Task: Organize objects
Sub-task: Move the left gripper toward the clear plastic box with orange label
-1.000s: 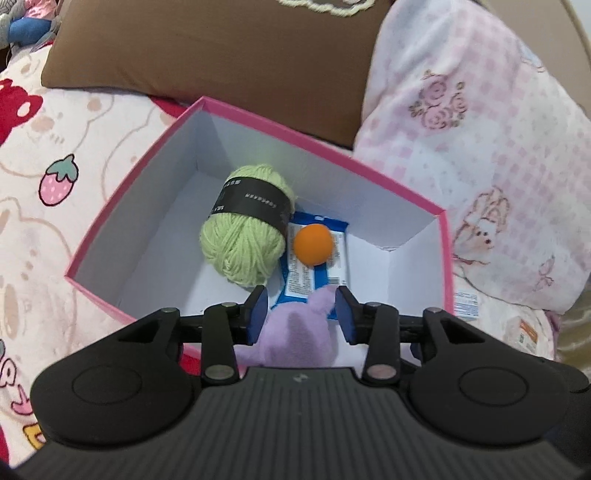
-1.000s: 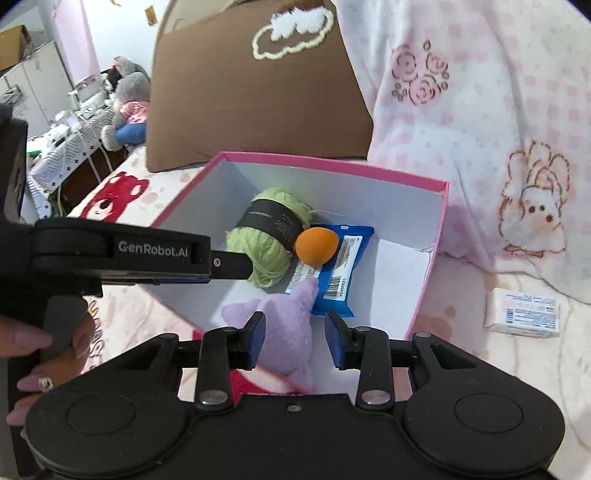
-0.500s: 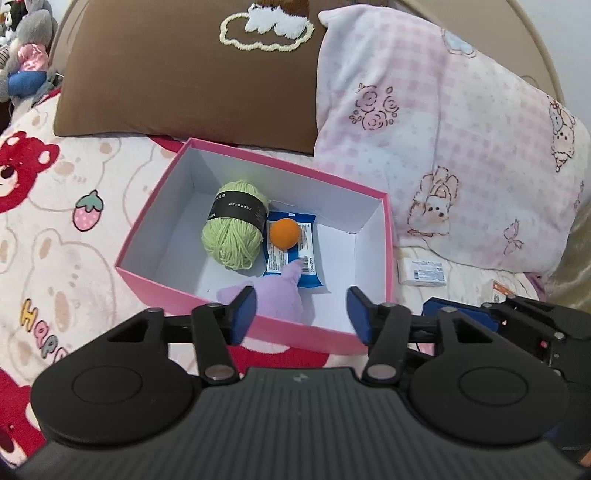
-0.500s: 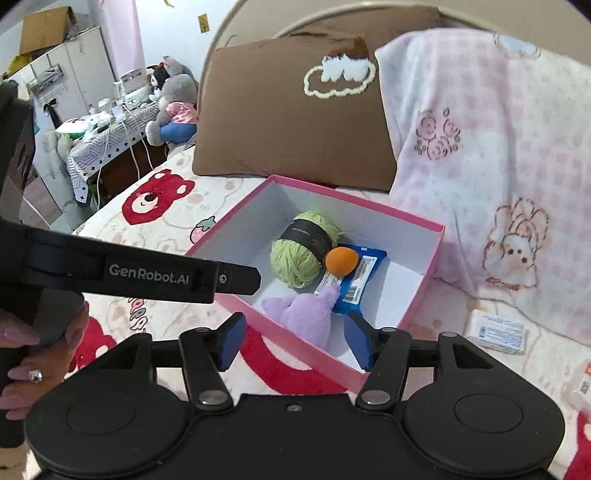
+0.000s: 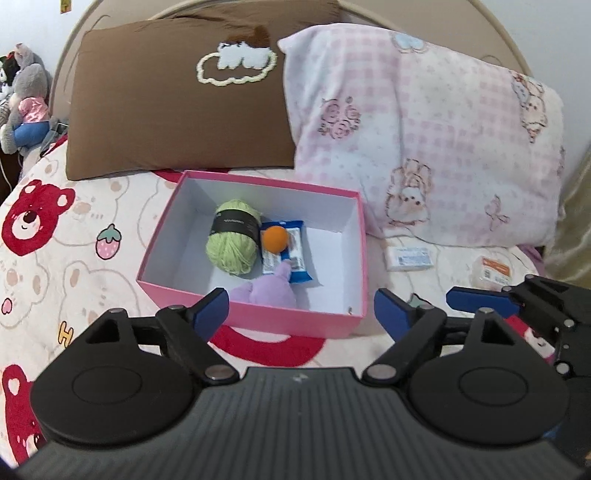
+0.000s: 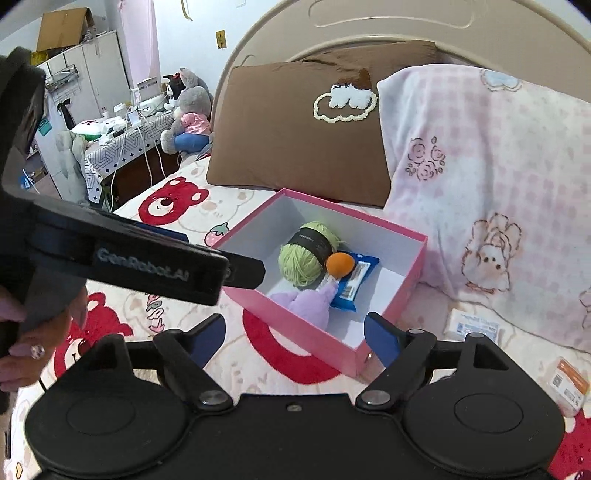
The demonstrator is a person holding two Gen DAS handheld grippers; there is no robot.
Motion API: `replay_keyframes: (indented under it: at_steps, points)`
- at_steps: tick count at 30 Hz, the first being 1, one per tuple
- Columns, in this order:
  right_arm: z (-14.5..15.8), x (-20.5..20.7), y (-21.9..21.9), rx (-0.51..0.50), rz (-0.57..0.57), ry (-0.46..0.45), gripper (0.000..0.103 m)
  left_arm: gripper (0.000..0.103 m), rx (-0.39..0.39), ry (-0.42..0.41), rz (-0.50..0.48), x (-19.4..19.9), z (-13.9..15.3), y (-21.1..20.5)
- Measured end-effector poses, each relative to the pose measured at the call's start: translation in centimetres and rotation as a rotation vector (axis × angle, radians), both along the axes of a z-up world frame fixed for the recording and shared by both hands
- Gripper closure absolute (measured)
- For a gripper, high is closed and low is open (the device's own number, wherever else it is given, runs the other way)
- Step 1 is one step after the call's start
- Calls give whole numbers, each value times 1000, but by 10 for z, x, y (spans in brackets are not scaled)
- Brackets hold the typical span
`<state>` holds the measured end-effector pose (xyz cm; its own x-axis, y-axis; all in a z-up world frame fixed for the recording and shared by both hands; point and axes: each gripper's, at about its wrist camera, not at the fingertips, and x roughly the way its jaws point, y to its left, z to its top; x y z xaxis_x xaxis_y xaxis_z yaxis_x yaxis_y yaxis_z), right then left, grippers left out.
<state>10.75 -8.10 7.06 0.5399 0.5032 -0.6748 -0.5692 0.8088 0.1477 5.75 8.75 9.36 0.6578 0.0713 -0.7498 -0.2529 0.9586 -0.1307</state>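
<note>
Both grippers' fingers just spread, nothing between, drawn back from pink box point(image 5: 295, 321), purple plush point(image 5: 267, 290) inside

pink box point(image 5: 258, 317) open-topped, right half bare, pillows point(image 5: 424, 147) crowding behind

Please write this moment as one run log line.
left gripper: open, empty | right gripper: open, empty | purple plush: in pink box

Beige curved headboard point(image 6: 388, 22), brown pillow point(image 6: 295, 147), pink pillow point(image 6: 498, 166), bear-print bedspread point(image 6: 173, 203), cluttered side table point(image 6: 118, 140), white cabinets point(image 6: 92, 70).
</note>
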Motion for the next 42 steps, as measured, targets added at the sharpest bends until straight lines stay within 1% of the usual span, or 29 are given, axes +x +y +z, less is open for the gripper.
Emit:
replay_keyframes:
  at_steps: [1,3,6,9,11,16,20,23,29,37,39,42]
  points:
    - [1,-2,-3,0,-3,4,17,15,-1,5,-10,-2,3,-3]
    - [4,-7,-9,-3,-14,8,16,9,3,4,-22,-6,7,-8]
    - [6,-14,-15,-34,-26,-9,15,5,1,0,-49,-13,12,-17]
    - [7,-20,-23,-62,-49,-14,11,5,-23,0,-84,-19,14,-26]
    - [6,-23,-29,-78,-78,-3,11,5,-41,-4,-101,-23,15,-32]
    - [4,-35,-48,-88,-105,2,10,5,-25,15,-145,-27,13,-52]
    - [1,-46,-61,-102,-111,3,10,5,-21,29,-182,-26,8,-66]
    - [-3,-54,-69,-131,-113,-1,10,5,-36,47,-204,-25,1,-76]
    - [-16,-63,-88,-188,-138,13,10,2,-40,96,-256,-18,-18,-99]
    - [-33,-63,-110,-204,-160,32,9,2,-22,157,-274,0,-43,-117]
    - [-39,-63,-116,-203,-162,12,9,2,-22,176,-284,7,-49,-122]
    - [-44,-67,-123,-165,-102,-106,9,2,-46,192,-287,17,-56,-127]
